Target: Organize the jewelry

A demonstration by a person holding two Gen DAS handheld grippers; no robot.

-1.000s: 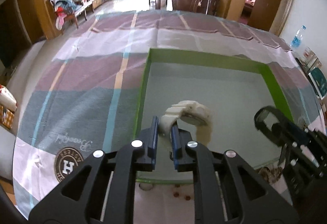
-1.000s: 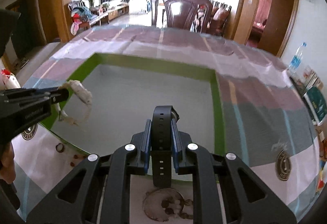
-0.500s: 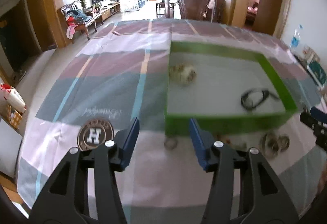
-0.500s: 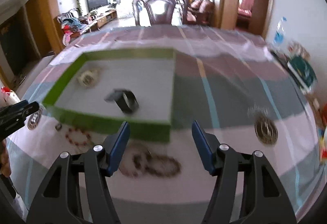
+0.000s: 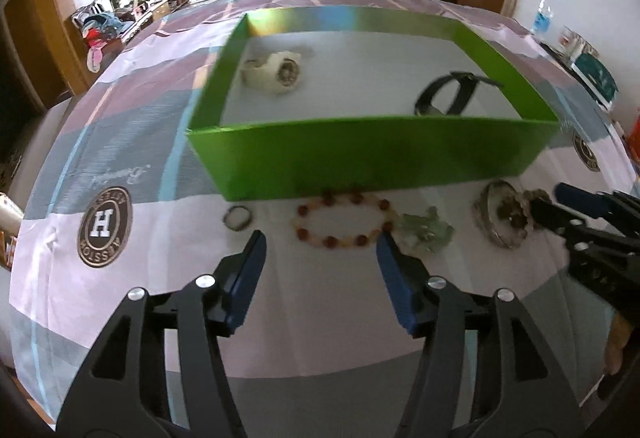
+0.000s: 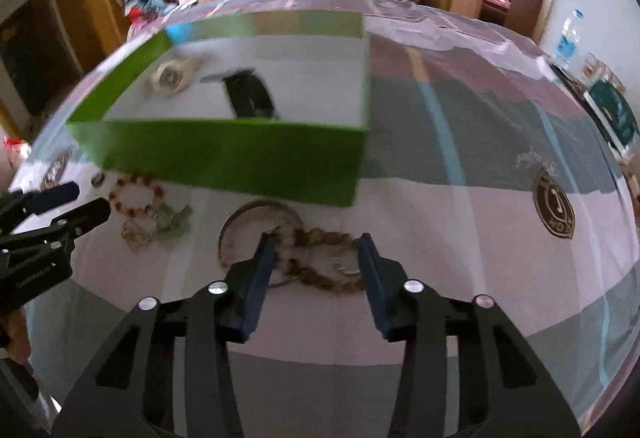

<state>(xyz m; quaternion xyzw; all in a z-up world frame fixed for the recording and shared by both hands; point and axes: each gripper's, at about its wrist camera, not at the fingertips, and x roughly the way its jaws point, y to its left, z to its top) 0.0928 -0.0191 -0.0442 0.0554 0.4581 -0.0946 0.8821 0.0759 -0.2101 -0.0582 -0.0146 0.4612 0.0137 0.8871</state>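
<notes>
left gripper (image 5: 320, 242): jaws opening wider, empty, round red-and-amber beaded bracelet (image 5: 344, 217) lying just ahead.
right gripper (image 6: 316, 244): jaws narrowing, unclenched, straddling brown beaded strand (image 6: 320, 238).

The lower part of the black watch (image 5: 452, 94) is hidden behind the near wall of the green box (image 5: 360, 162). In the right wrist view the same watch (image 6: 250, 96) is smeared by motion blur, and the white watch (image 6: 172, 76) likewise. The tangled pile under the right gripper (image 6: 316, 250) is partly covered, so its pieces cannot be told apart.
</notes>
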